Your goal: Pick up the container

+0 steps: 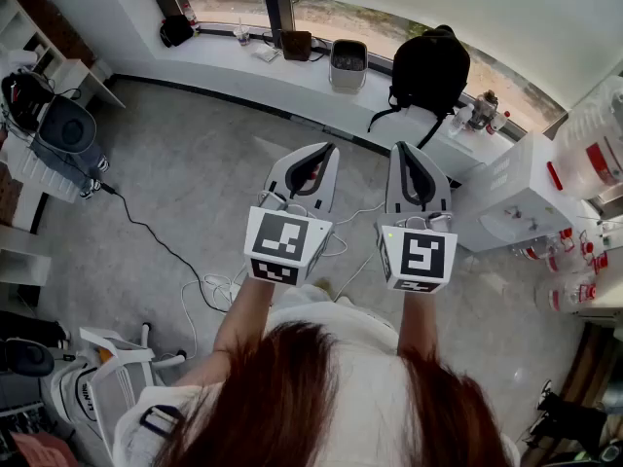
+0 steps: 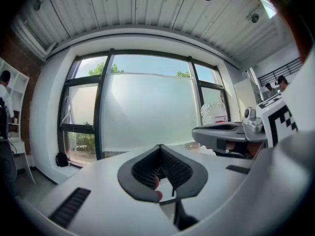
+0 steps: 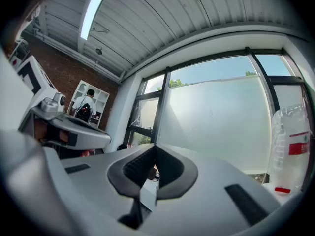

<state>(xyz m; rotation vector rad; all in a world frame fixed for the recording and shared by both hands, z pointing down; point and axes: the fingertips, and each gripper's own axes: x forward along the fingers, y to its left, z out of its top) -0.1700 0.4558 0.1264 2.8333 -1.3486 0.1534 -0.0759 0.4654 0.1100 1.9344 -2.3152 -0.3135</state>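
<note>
Left tongs (image 1: 321, 154): jaws together, nothing gripped. Right tongs (image 1: 407, 154): the same, pads meeting at the tips. Both are held level, side by side and near each other above the grey floor (image 1: 195, 163), pointing toward the window ledge (image 1: 243, 61). A black backpack (image 1: 428, 66) sits on that ledge ahead of the right tongs. Clear container with red label (image 1: 590, 149) stands at the far right, beside a white table (image 1: 516, 197) and well apart from both tongs. White cables (image 1: 209, 285) lie loose on the floor.
</note>
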